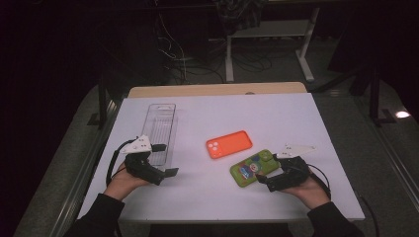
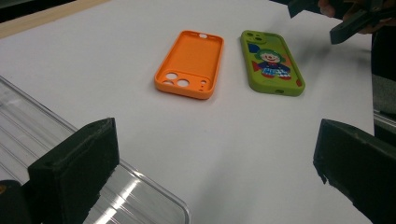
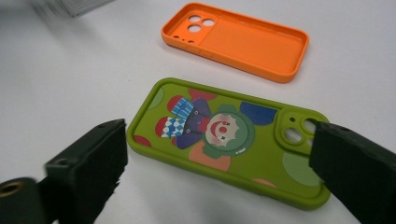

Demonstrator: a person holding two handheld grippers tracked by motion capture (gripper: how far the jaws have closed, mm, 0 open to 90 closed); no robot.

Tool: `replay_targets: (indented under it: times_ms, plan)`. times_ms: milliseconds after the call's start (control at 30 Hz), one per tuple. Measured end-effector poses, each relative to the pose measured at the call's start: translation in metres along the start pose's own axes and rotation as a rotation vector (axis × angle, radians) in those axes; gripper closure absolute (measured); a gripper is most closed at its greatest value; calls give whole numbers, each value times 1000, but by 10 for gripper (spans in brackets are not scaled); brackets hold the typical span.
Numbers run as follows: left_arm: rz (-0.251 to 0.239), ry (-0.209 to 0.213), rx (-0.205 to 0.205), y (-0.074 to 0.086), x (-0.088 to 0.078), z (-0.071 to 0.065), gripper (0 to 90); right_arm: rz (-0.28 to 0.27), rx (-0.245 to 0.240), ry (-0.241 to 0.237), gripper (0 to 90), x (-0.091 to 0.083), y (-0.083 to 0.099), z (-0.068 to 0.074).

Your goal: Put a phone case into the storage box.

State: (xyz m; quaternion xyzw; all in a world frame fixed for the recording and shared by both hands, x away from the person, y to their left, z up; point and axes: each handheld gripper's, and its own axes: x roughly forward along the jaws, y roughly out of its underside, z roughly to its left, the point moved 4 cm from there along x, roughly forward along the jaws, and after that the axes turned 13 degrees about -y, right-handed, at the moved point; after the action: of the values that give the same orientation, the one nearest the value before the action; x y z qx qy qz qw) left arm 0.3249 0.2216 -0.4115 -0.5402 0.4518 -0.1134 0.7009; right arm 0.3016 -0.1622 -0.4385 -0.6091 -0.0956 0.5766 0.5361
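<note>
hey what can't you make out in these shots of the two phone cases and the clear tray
- Clear tray: in the left gripper view the frame edge cuts it off; a blurred corner in the right gripper view.
- Green case: its camera end is partly behind a jaw of the right gripper.
- Orange case: its outer face lies against the table.

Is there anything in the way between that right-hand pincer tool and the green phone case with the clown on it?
Nothing visible. The right gripper has its black jaws open on either side of the green clown-print phone case, which lies flat on the white table. The orange phone case lies beyond it, apart, not in the path.
</note>
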Motion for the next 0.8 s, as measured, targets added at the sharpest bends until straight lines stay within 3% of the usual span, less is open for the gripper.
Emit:
replay_targets:
  times_ms: [300, 500, 800]
  plan:
    - [-1, 2, 7, 1, -3, -3, 0, 10, 52, -39, 316, 12, -21, -4]
    - [-8, 0, -6, 0, -4, 0, 0, 23, 28, -66, 581, 28, -38, -5]
    - [-5, -4, -3, -1, -5, -1, 0, 53, 10, -123, 839, 57, -58, -5]
